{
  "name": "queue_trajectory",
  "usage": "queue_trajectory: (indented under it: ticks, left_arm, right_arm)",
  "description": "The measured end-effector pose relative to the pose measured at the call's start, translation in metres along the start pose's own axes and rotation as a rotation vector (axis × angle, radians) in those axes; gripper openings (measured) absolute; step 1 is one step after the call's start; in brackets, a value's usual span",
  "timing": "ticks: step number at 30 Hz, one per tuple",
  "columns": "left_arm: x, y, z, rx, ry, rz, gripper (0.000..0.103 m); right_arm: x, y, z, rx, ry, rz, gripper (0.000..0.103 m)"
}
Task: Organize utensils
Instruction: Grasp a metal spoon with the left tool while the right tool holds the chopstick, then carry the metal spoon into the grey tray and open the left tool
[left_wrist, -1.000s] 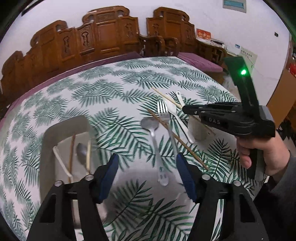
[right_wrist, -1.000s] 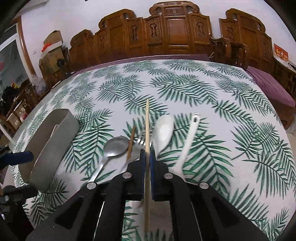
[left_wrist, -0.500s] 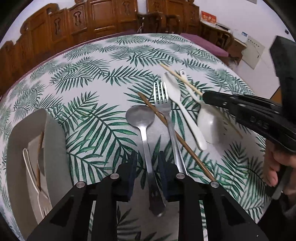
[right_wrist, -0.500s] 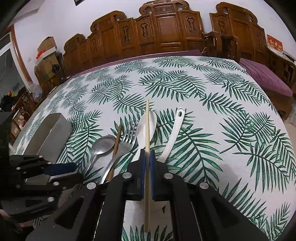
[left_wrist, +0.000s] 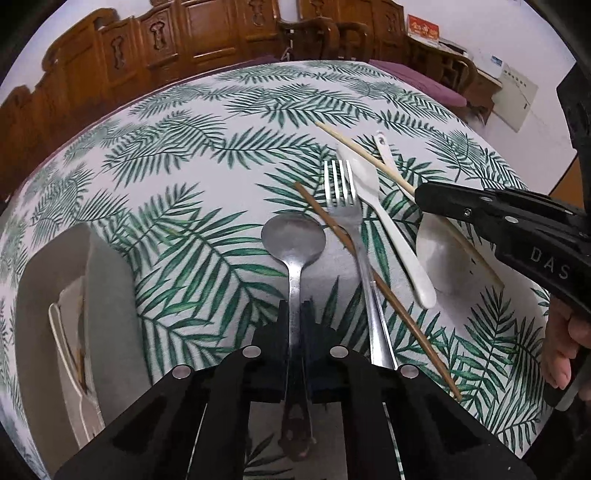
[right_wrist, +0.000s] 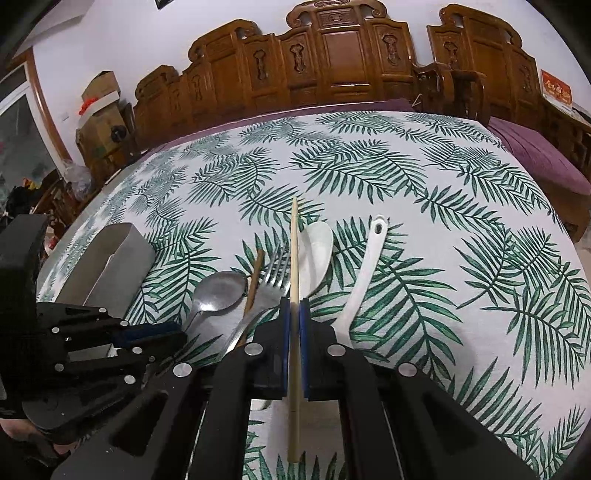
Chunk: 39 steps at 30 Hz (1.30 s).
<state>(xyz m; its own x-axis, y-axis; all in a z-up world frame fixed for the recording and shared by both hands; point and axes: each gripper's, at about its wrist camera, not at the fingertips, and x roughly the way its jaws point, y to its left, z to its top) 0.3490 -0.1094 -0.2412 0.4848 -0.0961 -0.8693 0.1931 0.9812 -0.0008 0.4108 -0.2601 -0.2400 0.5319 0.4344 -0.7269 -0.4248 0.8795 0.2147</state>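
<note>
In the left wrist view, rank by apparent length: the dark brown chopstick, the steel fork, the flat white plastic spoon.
1. Dark brown chopstick, clearly the longest.
2. Steel fork; its handle end slips behind the claw, so its full length is hidden.
3. Flat white plastic spoon, shortest, though close to the fork; fisheye distortion makes this pair unsure.

Left gripper: pitched steeply down over the near edge of the tabletop, its 2 jaws closed on a metal spoon handle. Right gripper: angled down, 2 jaws clamped on a pale chopstick. A hand grips the right gripper's handle.
</note>
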Motion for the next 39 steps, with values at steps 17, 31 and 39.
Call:
queue_trajectory:
  ticks: [17,31,39]
  left_arm:
    - [-0.058,0.017,-0.01,-0.018,-0.076,0.014,0.005]
    - [-0.109,0.056,-0.022,-0.088,-0.146,0.041,0.005]
    - [-0.121,0.084,-0.026,-0.125,-0.164,0.072,0.005]
  right_arm:
    - [-0.001,0.023,-0.002,-0.047,0.004,0.018,0.006]
    - [-0.009,0.05,-0.011,-0.099,0.0,0.037,0.006]
    - [-0.008,0.058,-0.014,-0.118,0.01,0.038,0.006]
